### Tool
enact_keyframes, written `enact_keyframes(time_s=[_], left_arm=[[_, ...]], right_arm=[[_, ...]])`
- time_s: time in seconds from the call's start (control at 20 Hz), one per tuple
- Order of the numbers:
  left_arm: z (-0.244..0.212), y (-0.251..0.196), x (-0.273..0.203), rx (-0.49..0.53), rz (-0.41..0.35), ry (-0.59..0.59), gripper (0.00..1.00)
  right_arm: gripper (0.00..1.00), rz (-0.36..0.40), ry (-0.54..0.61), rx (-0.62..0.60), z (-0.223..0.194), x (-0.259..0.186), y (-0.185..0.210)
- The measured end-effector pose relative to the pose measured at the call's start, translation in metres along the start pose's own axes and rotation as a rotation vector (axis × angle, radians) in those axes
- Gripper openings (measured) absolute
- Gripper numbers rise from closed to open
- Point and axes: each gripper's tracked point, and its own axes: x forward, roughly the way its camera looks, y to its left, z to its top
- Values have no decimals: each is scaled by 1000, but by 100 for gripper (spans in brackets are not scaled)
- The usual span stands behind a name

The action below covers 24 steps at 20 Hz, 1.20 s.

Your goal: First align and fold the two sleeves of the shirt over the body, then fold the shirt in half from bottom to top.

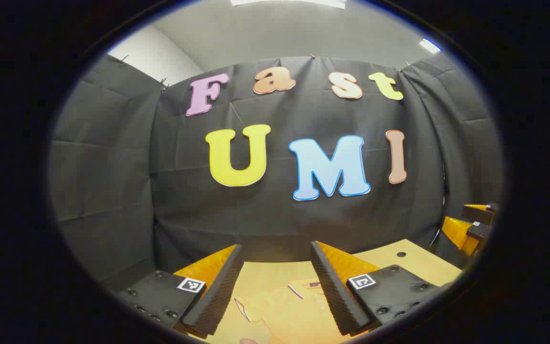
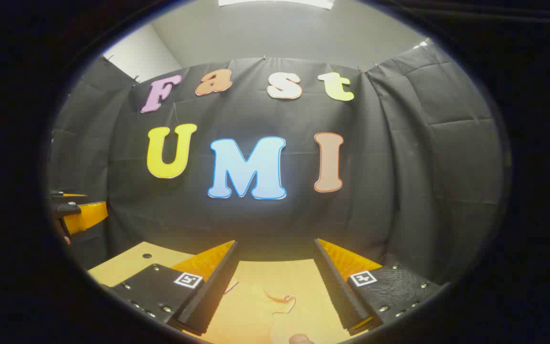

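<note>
In the left gripper view, you are holding the left gripper (image 1: 275, 279) raised above the desk (image 1: 418, 263), its fingers spread wide and grasping nothing. Between them, the shirt (image 1: 280, 306) is lying flat on the desk, pale and close in tone to the surface. Its collar end seems to be pointing toward the desk's far edge, so its long axis is probably running from you toward the wall, though little of it is showing. The right gripper (image 1: 470, 224) is hovering off past the desk's right edge.

In the right gripper view, you are holding the right gripper the same way, released and empty, with the shirt's fabric and a curled trim line lying between its fingers.

Judging by this, no fold is under way yet; you are lining up for the sleeve step. Next, you will be needing to lower each gripper onto a sleeve's outer edge.
</note>
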Motion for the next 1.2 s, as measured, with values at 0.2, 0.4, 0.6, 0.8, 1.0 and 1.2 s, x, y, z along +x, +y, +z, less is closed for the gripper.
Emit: enact_keyframes(time_s=[0.2, 0.4, 0.6, 0.8, 1.0, 1.2], left_arm=[[1, 1, -1, -1, 2, 0, 96], [-1, 1, 1, 2, 7, 4, 96], [-1, 2, 0, 10, 11, 5, 96], [0, 3, 0, 11, 15, 11, 96], [-2, 6, 2, 14, 26, 20, 96], [-3, 19, 5, 23, 43, 32, 95]], right_arm=[[96, 1, 2, 3, -1, 1, 1], [96, 4, 6, 2, -2, 4, 1], [96, 4, 8, 5, -2, 7, 2], [96, 5, 25, 0, -8, 13, 2], [96, 15, 82, 3, -35, 25, 2], [96, 33, 193, 9, -77, 46, 1]])
